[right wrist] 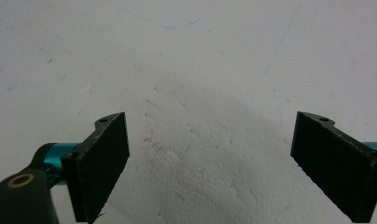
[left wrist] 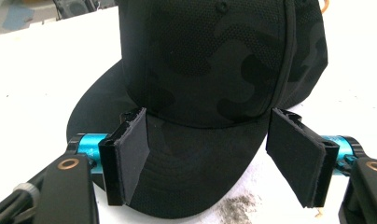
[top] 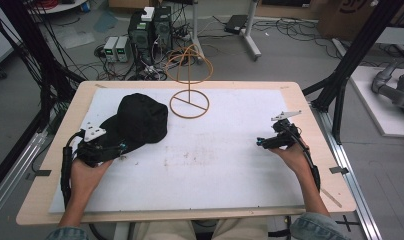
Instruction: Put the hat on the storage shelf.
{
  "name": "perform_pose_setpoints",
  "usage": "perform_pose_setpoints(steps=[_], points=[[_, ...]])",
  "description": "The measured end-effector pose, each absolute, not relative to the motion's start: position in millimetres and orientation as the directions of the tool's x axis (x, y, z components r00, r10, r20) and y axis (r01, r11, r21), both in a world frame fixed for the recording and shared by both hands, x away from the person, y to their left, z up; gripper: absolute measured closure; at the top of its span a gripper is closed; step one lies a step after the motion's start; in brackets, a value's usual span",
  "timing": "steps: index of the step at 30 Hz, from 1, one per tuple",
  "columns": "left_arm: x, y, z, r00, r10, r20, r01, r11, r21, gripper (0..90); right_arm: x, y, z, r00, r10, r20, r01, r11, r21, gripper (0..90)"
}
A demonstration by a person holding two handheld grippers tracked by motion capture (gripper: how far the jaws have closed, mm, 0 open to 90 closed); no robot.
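The cap's (left wrist: 210, 60) brim (left wrist: 177, 182) is straddled, ungripped, by the left gripper's (left wrist: 207, 156) wide-open jaws, while the right gripper (right wrist: 210, 163) is held agape and empty above the white sheet (right wrist: 200, 60).

I count one black cap (top: 140, 120), one wire stand (top: 189, 82), one white mat (top: 200, 155) on one table (top: 50, 170), and two hand-held grippers: left (top: 121, 145), right (top: 260, 144).

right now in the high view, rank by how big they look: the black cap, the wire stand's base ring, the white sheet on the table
1. white sheet, covering most of the table
2. black cap
3. wire stand's base ring, clearly smaller than the cap; it sits farther from the camera
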State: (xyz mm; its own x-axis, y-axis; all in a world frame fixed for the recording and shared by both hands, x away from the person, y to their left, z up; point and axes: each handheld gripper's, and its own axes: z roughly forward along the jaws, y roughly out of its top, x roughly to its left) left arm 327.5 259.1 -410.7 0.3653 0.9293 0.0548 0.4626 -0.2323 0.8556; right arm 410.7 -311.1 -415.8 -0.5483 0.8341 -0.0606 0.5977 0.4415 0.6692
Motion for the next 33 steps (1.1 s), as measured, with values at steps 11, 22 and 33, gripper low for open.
perform_pose_setpoints(steps=[11, 22, 33], points=[[330.0, 238.7, -398.0, 0.388, 0.921, 0.040, 0.426, -0.217, 0.878, 32.7, 411.1, -310.3, -417.9, -0.552, 0.832, -0.058, 0.602, 0.446, 0.662, 11.1], [340.3, 216.7, -392.1, 0.403, 0.913, 0.054, 0.377, -0.220, 0.900, 37.1, 411.9, -309.9, -419.4, -0.552, 0.833, -0.046, 0.611, 0.441, 0.657, 11.1], [342.5, 201.2, -385.8, 0.435, 0.898, 0.070, 0.343, -0.237, 0.909, 38.9, 412.3, -307.1, -421.0, -0.562, 0.826, -0.045, 0.613, 0.452, 0.648, 11.1]])
